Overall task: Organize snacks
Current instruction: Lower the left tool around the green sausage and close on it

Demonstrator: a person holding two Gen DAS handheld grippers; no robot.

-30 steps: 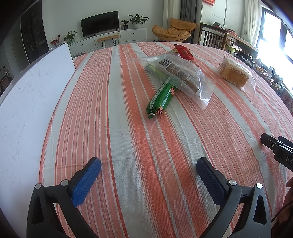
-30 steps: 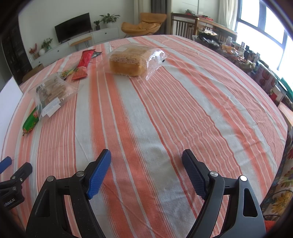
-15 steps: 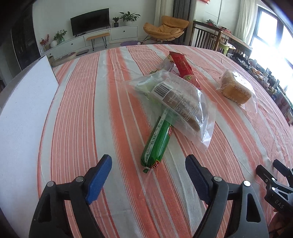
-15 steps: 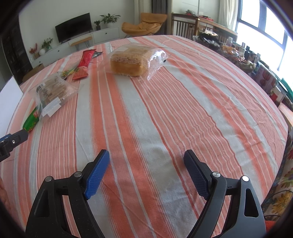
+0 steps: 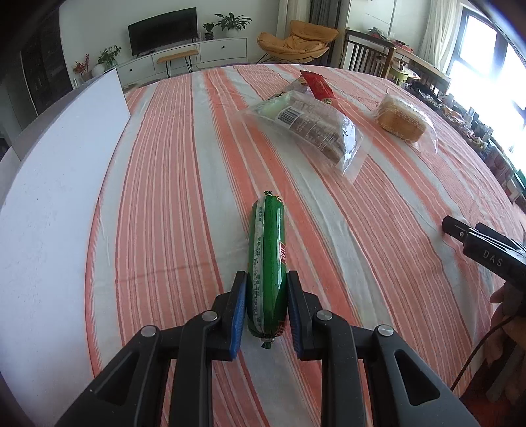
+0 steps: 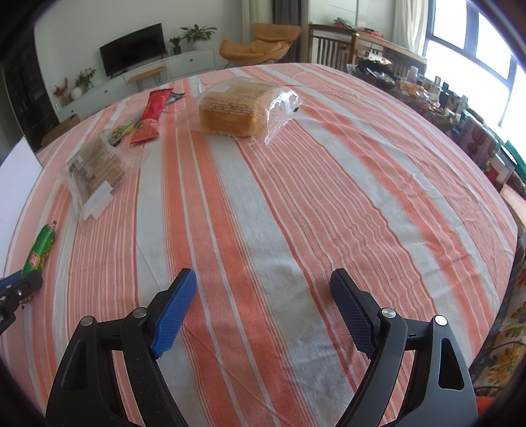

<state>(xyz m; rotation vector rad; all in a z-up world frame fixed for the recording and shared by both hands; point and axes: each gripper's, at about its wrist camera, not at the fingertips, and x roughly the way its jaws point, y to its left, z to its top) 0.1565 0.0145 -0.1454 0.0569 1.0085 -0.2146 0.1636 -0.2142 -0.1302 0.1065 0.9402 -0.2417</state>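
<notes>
Since the last frame the left gripper (image 5: 266, 308) has closed in and now pinches the green sausage (image 5: 267, 259), which lies on the striped cloth (image 5: 171, 184) next to a white board (image 5: 56, 184). Right gripper (image 6: 263, 308) sits spread wide, holding nothing. TV (image 5: 162, 29) and orange chair (image 5: 296, 41) are behind.

We are reading "DAS" on right gripper (image 5: 486, 253) body; other package print showing too small to read.
</notes>
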